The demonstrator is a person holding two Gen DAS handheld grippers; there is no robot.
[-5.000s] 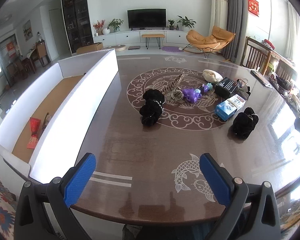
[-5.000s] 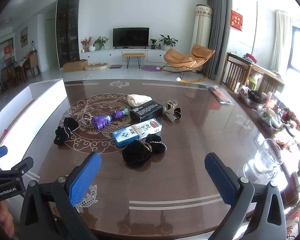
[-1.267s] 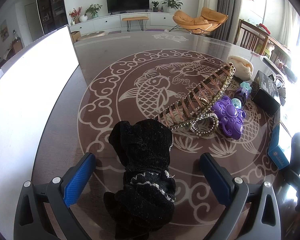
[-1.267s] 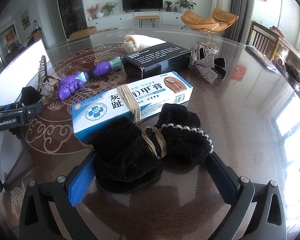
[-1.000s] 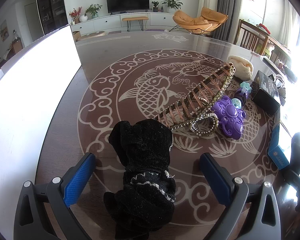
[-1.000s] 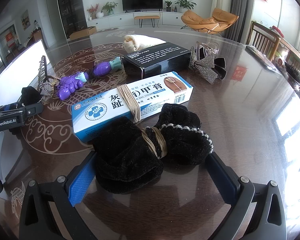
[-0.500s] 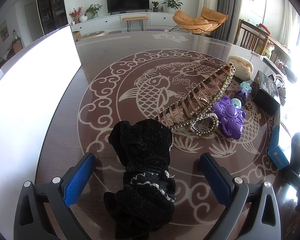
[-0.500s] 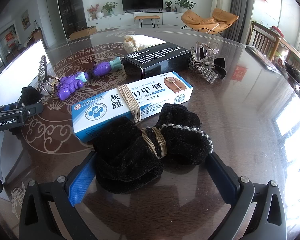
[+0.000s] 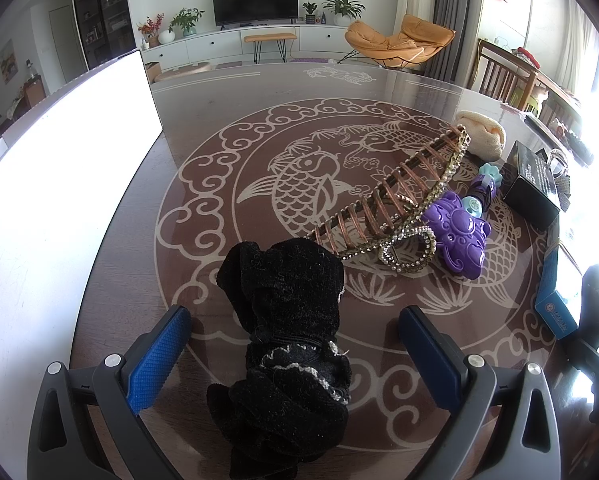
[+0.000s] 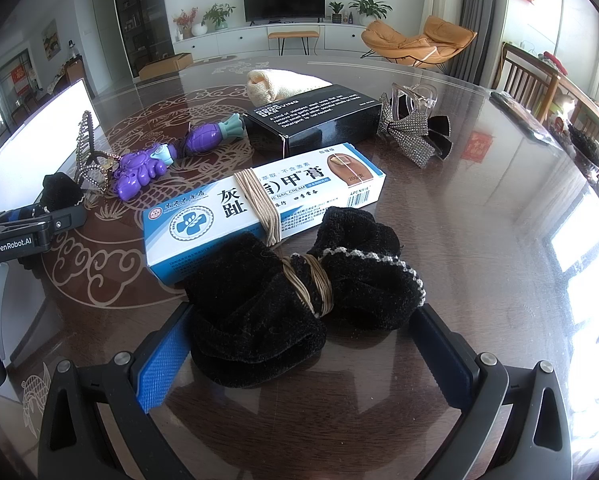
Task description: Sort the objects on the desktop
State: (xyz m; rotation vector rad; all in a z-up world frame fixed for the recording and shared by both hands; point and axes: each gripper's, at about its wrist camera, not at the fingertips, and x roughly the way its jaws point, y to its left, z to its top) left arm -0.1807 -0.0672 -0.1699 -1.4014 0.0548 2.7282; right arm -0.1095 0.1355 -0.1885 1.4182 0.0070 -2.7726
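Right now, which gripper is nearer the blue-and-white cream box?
Right. The right gripper straddles a black velvet bundle lying against the cream box. The left gripper sits well off to the box's left.

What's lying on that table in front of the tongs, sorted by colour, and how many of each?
Black: 3, velvet bundle, second velvet bundle, black box
Purple: 2, flower clip, purple hair tie
Blue and white: 1, nail cream box
Cream: 1, knitted piece
Sparkly: 2, rhinestone comb, bow clip
Total: 9
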